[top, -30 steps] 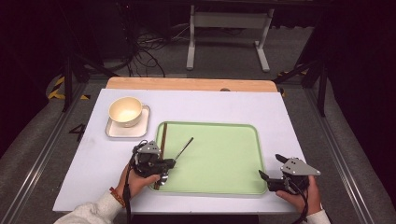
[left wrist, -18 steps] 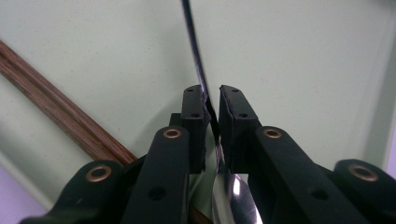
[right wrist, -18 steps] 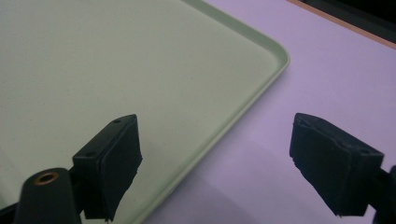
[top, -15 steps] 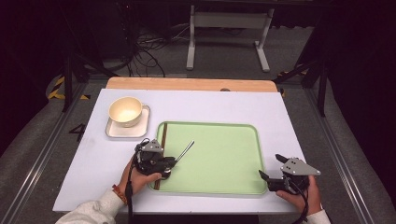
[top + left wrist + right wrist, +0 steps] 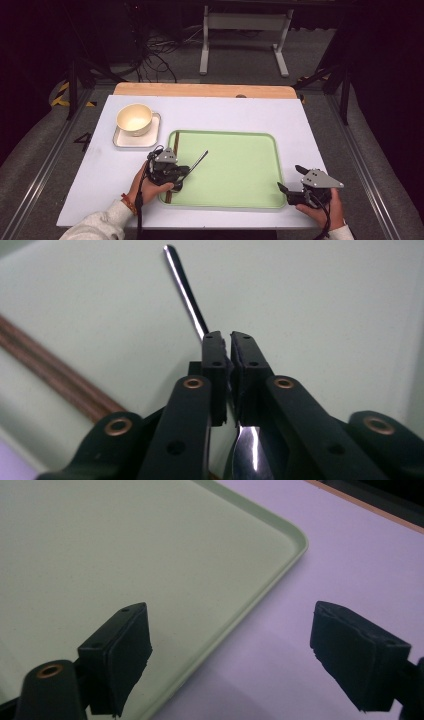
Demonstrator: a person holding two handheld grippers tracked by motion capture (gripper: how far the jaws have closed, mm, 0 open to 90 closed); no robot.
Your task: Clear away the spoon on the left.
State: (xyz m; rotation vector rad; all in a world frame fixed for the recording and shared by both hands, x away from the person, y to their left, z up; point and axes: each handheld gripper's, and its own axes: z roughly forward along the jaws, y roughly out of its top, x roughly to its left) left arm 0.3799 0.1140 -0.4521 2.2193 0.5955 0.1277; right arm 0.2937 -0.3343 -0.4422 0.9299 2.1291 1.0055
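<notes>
Raised since before, left gripper [image 5: 181, 172] clamps spoon [image 5: 186, 295] tilted above tray [image 5: 240, 165].

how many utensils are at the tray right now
2: a shiny metal spoon clamped in the left gripper, and brown wooden chopsticks along the green tray's left edge. Others may be hidden.

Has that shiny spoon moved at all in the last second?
Yes. The spoon, pinched in the left gripper, swung slightly rightward, away from the bowl.
</notes>
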